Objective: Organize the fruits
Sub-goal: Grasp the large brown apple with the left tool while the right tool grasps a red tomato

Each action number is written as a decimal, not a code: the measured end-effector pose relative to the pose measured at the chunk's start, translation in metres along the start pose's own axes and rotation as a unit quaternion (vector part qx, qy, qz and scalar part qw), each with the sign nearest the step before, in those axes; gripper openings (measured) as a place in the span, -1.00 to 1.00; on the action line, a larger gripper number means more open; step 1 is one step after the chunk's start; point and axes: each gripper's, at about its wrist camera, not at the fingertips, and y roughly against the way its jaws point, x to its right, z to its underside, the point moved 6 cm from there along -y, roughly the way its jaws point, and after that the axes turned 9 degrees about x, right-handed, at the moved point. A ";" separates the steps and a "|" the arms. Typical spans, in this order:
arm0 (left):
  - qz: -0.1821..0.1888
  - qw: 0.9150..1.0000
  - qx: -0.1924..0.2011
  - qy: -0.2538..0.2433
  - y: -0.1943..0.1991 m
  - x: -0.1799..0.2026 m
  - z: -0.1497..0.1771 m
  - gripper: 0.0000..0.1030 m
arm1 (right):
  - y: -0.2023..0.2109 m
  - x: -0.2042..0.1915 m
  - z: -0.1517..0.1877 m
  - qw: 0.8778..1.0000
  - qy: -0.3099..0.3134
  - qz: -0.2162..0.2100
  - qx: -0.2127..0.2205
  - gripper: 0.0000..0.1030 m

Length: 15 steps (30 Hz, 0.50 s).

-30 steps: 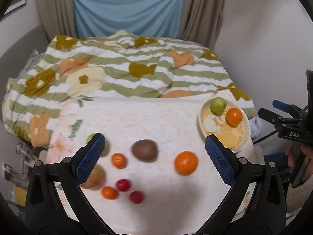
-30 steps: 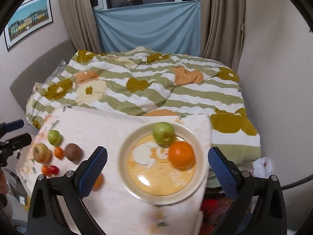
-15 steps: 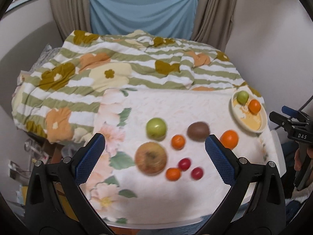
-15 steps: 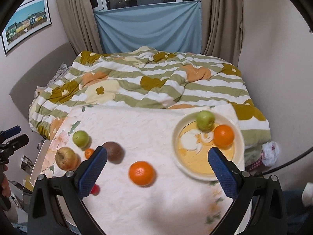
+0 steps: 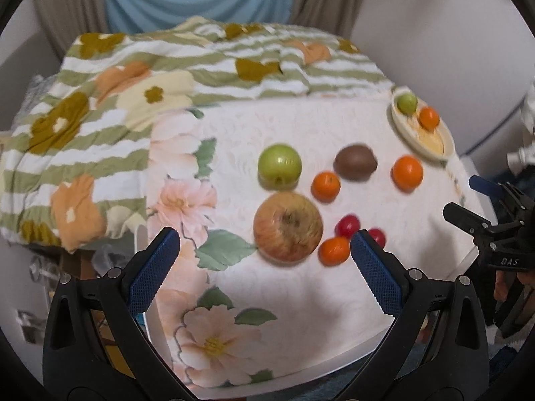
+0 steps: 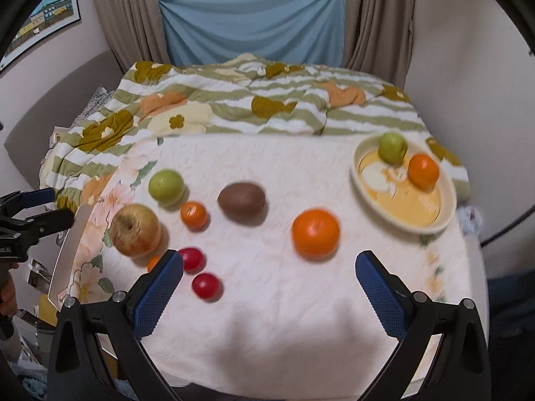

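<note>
Fruit lies loose on a cloth-covered table (image 6: 274, 320): a russet apple (image 5: 288, 227) (image 6: 135, 230), a green apple (image 5: 279, 166) (image 6: 166, 183), a kiwi (image 5: 355, 161) (image 6: 241, 198), a big orange (image 5: 407, 172) (image 6: 315, 233), small oranges (image 5: 325, 186) (image 5: 333, 250) (image 6: 193, 214) and two red tomatoes (image 6: 191, 259) (image 6: 206, 285). A cream plate (image 6: 444, 215) (image 5: 448, 147) at the right holds a green apple (image 6: 392, 147) and an orange (image 6: 423, 171). My left gripper (image 5: 264, 250) is open and empty just before the russet apple. My right gripper (image 6: 269, 269) is open and empty before the big orange.
A bed with a striped flowered quilt (image 6: 267, 97) lies right behind the table. Curtains and a blue cloth (image 6: 250, 26) hang at the back. A wall (image 6: 468, 67) stands to the right. The table's left edge (image 6: 67, 244) drops off beside the apples.
Both grippers swung left. The left one came down close to the russet apple. The right view moved from the plate to the loose fruit. Both stayed open.
</note>
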 end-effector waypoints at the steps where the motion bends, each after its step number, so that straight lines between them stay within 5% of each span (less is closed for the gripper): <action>1: 0.004 1.000 -0.006 -0.006 -0.006 0.000 0.003 1.00 | -0.003 -0.004 0.004 1.000 0.001 0.000 -0.004 0.99; 15: 0.029 0.990 -0.050 -0.126 -0.074 0.010 0.038 1.00 | -0.052 -0.034 0.055 0.998 0.032 -0.009 -0.055 0.97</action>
